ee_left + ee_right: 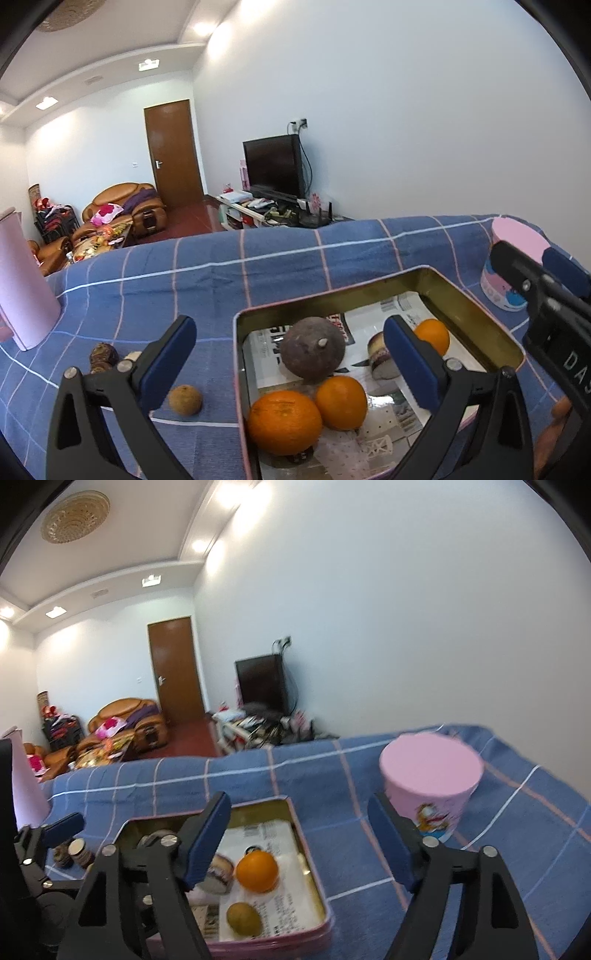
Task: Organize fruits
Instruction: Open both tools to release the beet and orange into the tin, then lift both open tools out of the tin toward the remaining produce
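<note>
**Tech A:** Report the container and its contents.

**Tech B:** A rectangular tin point(373, 295) with a pink outer wall and a gold inner wall sat open on the blue checked cloth point(221, 266), toward the cloth's right side. Printed paper point(399, 306) lined its floor. In the left wrist view the tin held a dark round fruit with a short stem point(312, 349), two oranges touching each other at the near wall point(283, 422) point(341, 402), a third orange point(432, 335) toward the far right corner, and a sliced purple-and-white piece point(380, 356) just beside it. The right wrist view showed a small brown-green fruit point(243, 919) near the tin's near wall.

**Tech A:** Items outside the tin?

**Tech B:** A small tan fruit point(185, 400) lay on the cloth just left of the tin. A dark patterned piece point(103, 356) lay farther left. A pink round tub point(432, 775) stood near the cloth's far right corner; a tall pink container point(26, 280) stood at the left edge.

**Tech A:** Legible markings?

**Tech B:** The tub carried a cartoon orange cat point(430, 818). The letters "DAS" point(576, 365) appeared on the right gripper's body. The liner print was too small to read.

**Tech A:** Gripper status?

**Tech B:** The left gripper point(291, 365) was spread wide above the tin's left wall, nothing between the pads. The right gripper point(299, 845) was also spread, over the tin's right wall, gripping nothing.
</note>
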The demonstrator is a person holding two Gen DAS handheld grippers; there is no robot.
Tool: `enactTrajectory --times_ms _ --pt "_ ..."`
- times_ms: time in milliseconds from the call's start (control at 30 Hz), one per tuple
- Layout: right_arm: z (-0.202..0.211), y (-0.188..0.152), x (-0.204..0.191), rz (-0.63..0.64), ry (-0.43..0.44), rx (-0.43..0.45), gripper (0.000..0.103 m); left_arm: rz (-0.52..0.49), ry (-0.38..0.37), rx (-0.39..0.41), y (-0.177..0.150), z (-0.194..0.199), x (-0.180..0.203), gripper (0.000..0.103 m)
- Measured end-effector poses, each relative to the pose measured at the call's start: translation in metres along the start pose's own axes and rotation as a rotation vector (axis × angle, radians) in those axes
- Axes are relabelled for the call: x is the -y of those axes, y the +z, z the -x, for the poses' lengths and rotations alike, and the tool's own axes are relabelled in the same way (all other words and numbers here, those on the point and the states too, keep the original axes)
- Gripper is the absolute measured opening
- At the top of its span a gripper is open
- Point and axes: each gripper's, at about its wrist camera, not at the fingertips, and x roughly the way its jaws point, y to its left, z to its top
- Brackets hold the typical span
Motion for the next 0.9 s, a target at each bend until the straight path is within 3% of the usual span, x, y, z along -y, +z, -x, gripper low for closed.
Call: enactTrajectory --times_ms 333,900 --pt "-0.001 0.0 -0.001 0.008 0.003 -0.001 0.079 -0.006 0.029 0.013 -0.004 0.009 -0.004 0.103" --pt "0.01 -0.006 -0.001 -0.038 -0.053 -0.016 0.079 0.018 0.004 0.004 -0.017 0.03 -0.024 0.103"
